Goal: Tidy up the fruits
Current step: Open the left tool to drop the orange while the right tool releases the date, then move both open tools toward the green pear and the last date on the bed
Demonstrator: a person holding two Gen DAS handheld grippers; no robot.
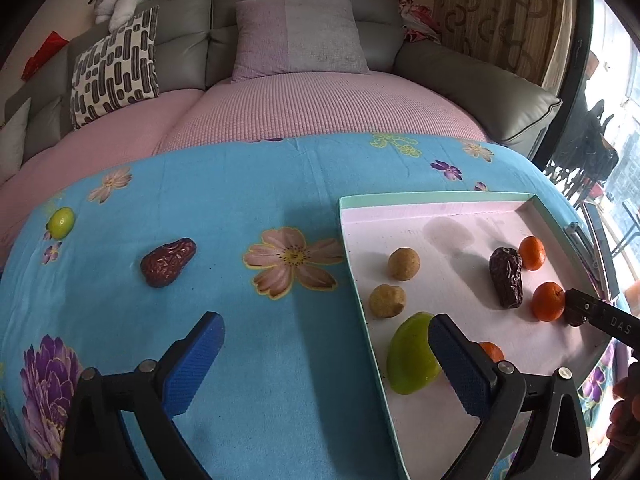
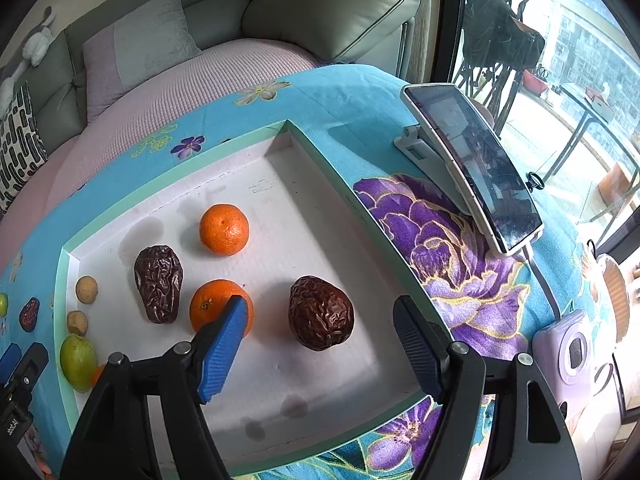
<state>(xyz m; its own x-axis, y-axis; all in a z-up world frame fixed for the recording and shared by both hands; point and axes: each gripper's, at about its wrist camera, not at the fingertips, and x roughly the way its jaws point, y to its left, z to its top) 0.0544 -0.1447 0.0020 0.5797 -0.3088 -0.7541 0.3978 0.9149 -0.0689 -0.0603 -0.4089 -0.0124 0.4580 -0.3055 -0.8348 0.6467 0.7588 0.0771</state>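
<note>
Right wrist | R claw (image 2: 320, 344) released | date (image 2: 321, 313) btwn fingers | L claw (image 1: 326, 354) released

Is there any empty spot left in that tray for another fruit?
Yes. The shallow white tray with the mint rim is bare in its far corner beyond the upper orange mandarin, and along its near edge. Crowded: the left side with tan balls, green fruit, wrinkled dates.

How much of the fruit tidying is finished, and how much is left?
Mostly done, it seems. The tray already holds oranges, dried dates, two small brown fruits and a green fruit. Both the left tongs and the right tongs are open and empty. Still on the cloth: one date and one small green fruit.
</note>
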